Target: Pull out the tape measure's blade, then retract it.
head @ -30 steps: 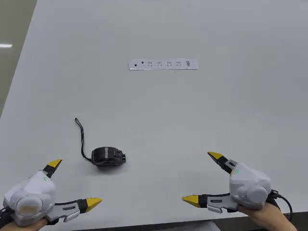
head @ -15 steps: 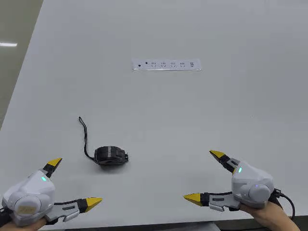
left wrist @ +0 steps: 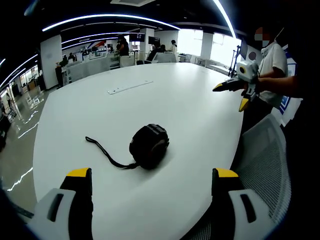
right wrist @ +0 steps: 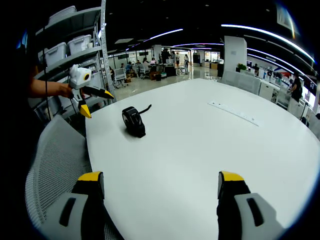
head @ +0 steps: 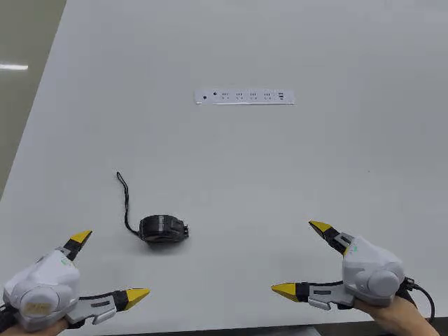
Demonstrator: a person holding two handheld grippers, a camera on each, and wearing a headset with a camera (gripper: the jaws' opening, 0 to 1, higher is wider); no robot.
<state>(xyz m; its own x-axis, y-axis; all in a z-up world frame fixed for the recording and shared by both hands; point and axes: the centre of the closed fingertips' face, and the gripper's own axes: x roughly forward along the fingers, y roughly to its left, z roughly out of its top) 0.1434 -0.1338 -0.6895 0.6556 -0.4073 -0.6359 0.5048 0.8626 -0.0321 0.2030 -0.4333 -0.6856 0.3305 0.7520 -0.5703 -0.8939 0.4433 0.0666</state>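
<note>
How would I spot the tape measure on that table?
On the broad white table, look at its near left part, far from the flat white power strip. There sits a small round black tape measure, the table's one dark thing, trailing a thin black cord.

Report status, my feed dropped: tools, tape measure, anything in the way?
Left tool and right tool open, empty. Tape measure on table, untouched, blade in, nearer left tool. Nothing between.
</note>
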